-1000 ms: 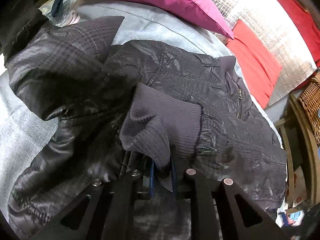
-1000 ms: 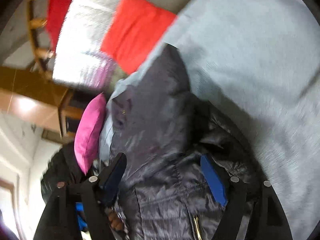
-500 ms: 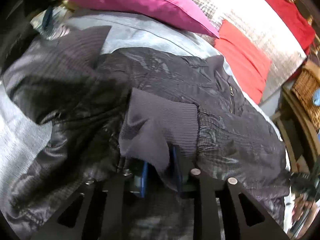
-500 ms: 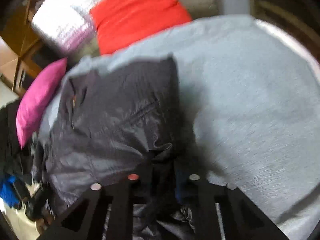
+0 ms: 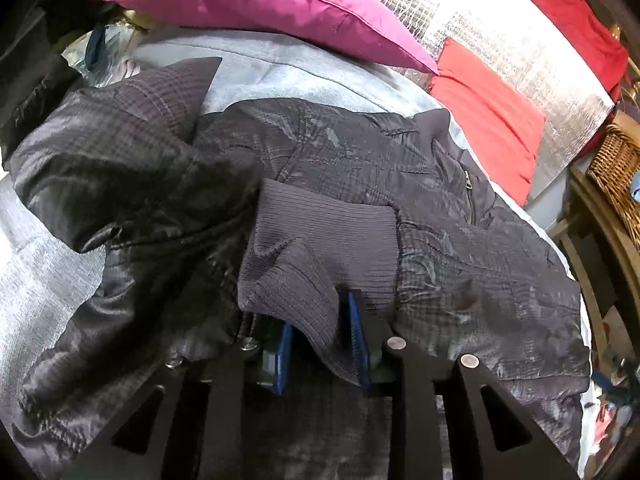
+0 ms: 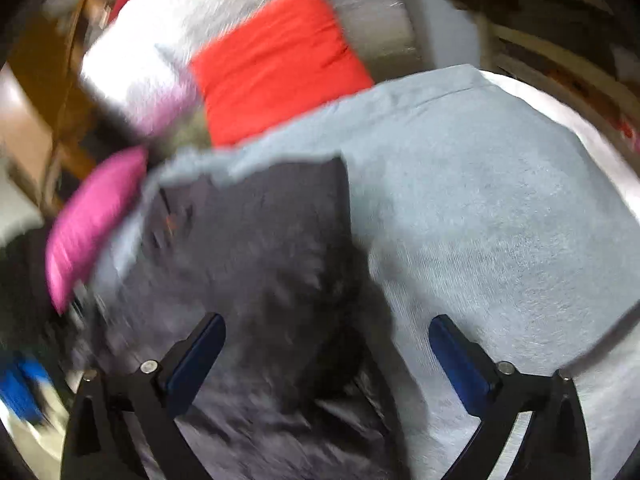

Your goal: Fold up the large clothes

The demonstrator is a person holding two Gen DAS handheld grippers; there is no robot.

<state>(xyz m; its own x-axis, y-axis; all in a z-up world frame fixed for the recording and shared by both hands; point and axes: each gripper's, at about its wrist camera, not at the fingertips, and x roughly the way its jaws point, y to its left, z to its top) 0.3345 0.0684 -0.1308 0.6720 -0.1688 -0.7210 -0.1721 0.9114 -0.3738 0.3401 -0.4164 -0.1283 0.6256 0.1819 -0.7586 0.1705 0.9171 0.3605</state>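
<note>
A dark checked jacket [image 5: 400,168] lies spread on a grey blanket [image 5: 280,68]. In the left wrist view its ribbed knit cuff [image 5: 320,236] is folded up and hangs down between the blue pads [image 5: 285,344] of my left gripper [image 5: 320,338]. The jaws are opening, and the cuff sits loosely in the gap. The blurred right wrist view shows the jacket [image 6: 260,248] from its other side. There my right gripper [image 6: 326,320] is opening wide over the jacket's edge, and its pads [image 6: 452,352] touch no cloth.
A magenta pillow [image 5: 260,4] lies at the blanket's far edge, with a red cushion [image 5: 488,112] against a silver-checked one [image 5: 500,40] beyond. At the right stand a wicker basket [image 5: 616,168] and wooden furniture. Bare grey blanket [image 6: 500,220] stretches right of the jacket.
My left pads have spread apart around the cuff. My right gripper closed on the jacket's edge half a second ago, then let go and swung wide open.
</note>
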